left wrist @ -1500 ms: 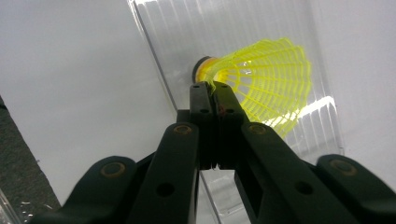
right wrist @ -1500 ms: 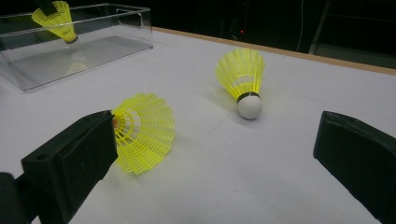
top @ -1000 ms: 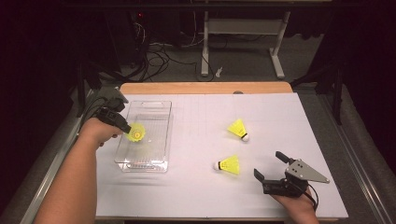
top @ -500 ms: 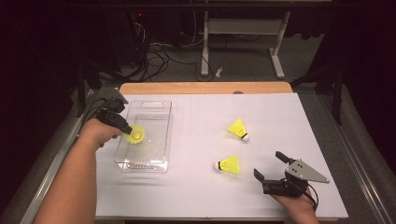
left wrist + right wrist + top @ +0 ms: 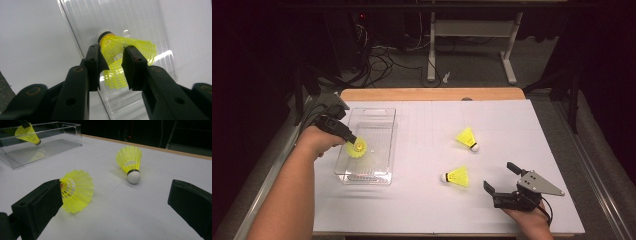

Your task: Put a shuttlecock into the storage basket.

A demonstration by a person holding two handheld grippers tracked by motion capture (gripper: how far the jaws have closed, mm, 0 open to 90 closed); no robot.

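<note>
The left gripper (image 5: 350,138) is held angled downward, its jaws just eased apart; the right gripper (image 5: 501,177) is rested low, jaws spread wide.

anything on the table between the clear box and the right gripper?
Yes: in the high view the nearer shuttlecock lies on the white sheet between the clear box and the right gripper.

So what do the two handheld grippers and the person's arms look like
Both grippers are black plastic. The left gripper has blocky rectangular fingers on arms with round brass-coloured screw holes. The right gripper carries a grey three-cornered plate on top, with a black cable at the wrist. The forearms are bare, no sleeves.
</note>
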